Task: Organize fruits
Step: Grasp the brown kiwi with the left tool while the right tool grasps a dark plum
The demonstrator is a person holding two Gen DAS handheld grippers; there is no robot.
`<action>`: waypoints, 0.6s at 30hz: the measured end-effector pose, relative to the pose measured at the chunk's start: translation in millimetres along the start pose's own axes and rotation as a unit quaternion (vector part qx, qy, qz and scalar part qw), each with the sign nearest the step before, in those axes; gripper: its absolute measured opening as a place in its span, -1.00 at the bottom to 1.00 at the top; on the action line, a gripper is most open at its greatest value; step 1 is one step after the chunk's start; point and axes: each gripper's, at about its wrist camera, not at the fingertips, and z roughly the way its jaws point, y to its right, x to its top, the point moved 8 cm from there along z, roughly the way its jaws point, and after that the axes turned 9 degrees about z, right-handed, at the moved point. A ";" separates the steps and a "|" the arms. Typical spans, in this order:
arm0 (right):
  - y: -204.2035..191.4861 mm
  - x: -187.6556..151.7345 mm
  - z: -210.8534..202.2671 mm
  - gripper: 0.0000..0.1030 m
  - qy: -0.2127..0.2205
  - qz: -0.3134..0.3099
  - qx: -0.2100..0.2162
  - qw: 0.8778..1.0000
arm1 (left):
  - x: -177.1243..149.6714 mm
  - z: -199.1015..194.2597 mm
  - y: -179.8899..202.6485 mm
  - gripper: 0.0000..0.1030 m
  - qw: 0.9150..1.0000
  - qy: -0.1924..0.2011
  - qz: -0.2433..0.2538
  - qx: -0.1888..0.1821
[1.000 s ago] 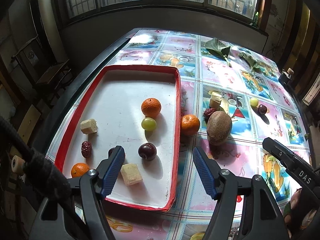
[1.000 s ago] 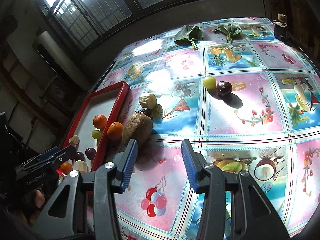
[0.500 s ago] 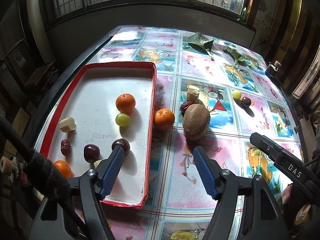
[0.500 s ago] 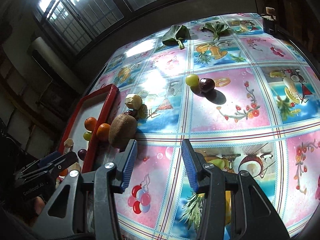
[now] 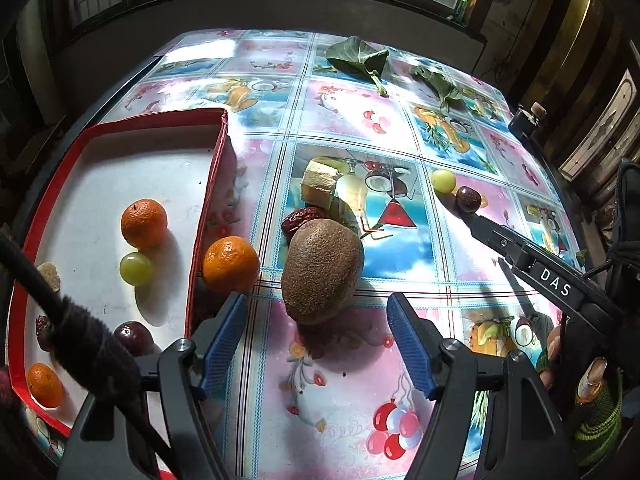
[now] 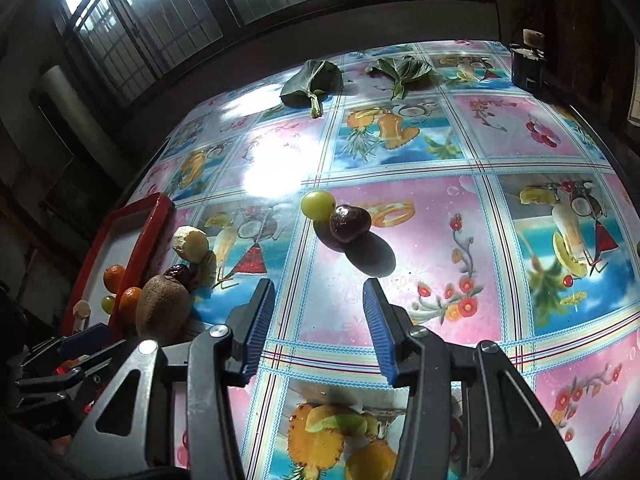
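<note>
A: Where's the kiwi (image 5: 322, 270)?

B: On the surface (image 5: 344, 392), just right of the red tray (image 5: 206, 200), right in front of the left tongs (image 5: 316, 344), which are spread apart and empty. An orange (image 5: 230, 265) touches the tray's outer wall.

A: And the right tongs (image 6: 318, 324)?

B: Apart too (nothing between them), pointed at a dark plum (image 6: 350, 218) touching a green grape (image 6: 318, 204).

Red-rimmed white tray (image 5: 208, 184) cut off at the left picture edge, dark plum (image 5: 134, 338) half hidden behind the left gripper (image 5: 316, 344), wrinkled red date (image 5: 42, 332) mostly behind a black cable (image 5: 80, 340), small orange (image 6: 130, 304) partly behind the brown kiwi (image 6: 162, 310), bench (image 6: 400, 152) edge lost in glare.
</note>
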 end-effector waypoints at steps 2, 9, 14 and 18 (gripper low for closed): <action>4.4 9.0 8.7 -0.08 -0.003 -0.001 -0.006 1.000 | 3.0 8.0 -0.5 0.40 1.000 -0.007 0.001 0.009; 9.8 27.2 33.1 -0.08 -0.011 -0.003 -0.013 1.000 | 6.6 31.4 1.4 0.40 0.999 -0.029 0.009 0.014; 3.0 30.6 43.0 -0.09 -0.009 -0.029 -0.028 0.999 | 6.0 36.7 1.0 0.15 0.999 -0.024 0.015 0.025; 3.4 30.2 43.6 -0.46 -0.003 -0.042 -0.048 0.998 | 5.3 32.9 4.5 -0.09 0.999 -0.024 0.018 0.014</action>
